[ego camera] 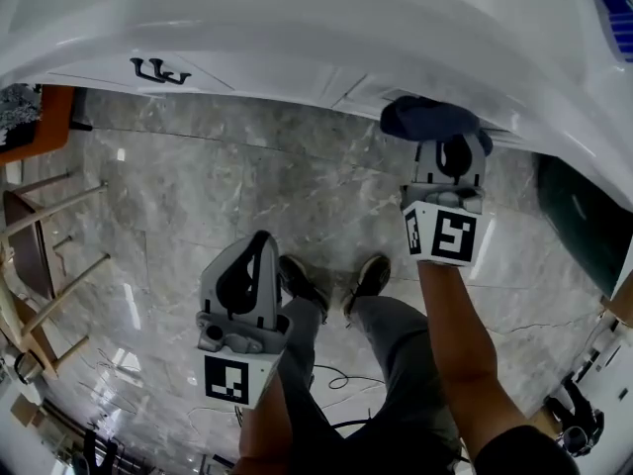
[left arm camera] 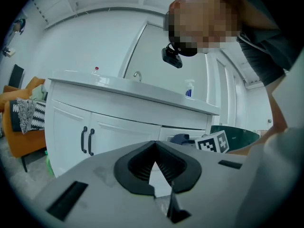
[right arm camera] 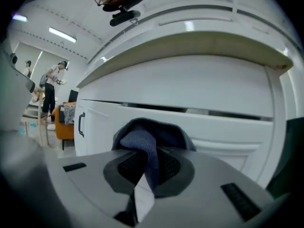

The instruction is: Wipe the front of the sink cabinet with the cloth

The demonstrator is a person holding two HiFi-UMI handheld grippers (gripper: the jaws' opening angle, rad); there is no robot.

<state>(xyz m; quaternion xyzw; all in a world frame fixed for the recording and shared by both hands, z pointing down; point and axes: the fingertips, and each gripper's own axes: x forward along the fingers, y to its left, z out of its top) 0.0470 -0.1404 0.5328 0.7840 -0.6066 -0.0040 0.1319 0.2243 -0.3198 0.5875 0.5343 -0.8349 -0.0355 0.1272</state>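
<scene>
Currently, the dark blue woven cloth [right arm camera: 142,144] is clamped in the jaws of the right gripper [ego camera: 447,144] and held against the white panelled front of the sink cabinet [right arm camera: 204,122], just below its countertop [right arm camera: 199,46]. The left gripper [ego camera: 259,245] is positioned well clear of the cabinet, jaws closed on nothing. If pressed hard, the cloth could be dragged loose, and the panel scraped by bare jaw tips.

There are two grippers in the head view, the left gripper [ego camera: 261,240] at six o'clock and the right gripper [ego camera: 450,151] at two o'clock, along with one cloth [ego camera: 427,119], one sink cabinet [ego camera: 277,72] and two shoes [ego camera: 302,283] near the centre. The left gripper view adds two black handles [left arm camera: 83,139] at nine o'clock, and one faucet [left arm camera: 137,75] and one spray bottle [left arm camera: 189,90] on the desk.
</scene>
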